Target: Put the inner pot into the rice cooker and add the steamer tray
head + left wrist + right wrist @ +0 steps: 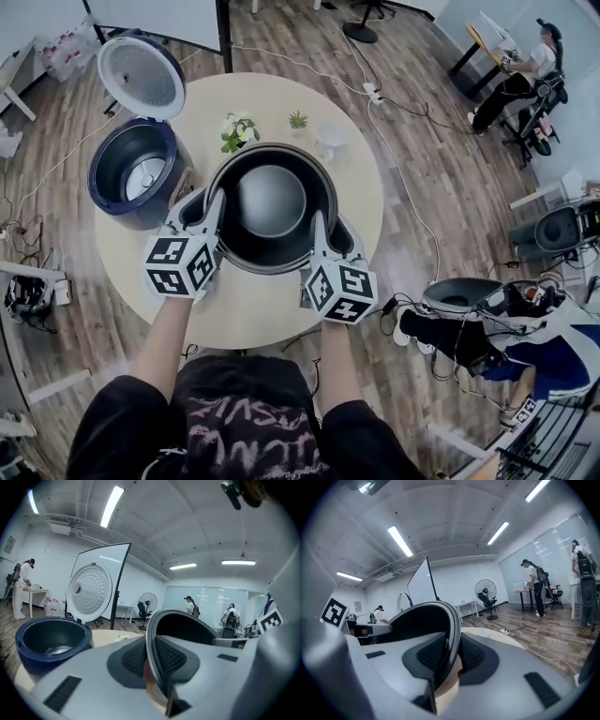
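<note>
Dark inner pot (272, 202), clenched by left tongs (214, 204) and right tongs (319, 227), beside rice cooker (111, 199).

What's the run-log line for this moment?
step: inner pot held, not yet in cooker | left gripper: shut on rim | right gripper: shut on rim | rice cooker: lid open, no pot inside

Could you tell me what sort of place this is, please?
Probably an open-plan office or lab: a whiteboard, a pedestal fan and a work desk, plus a power strip on the wood-look floor.
</note>
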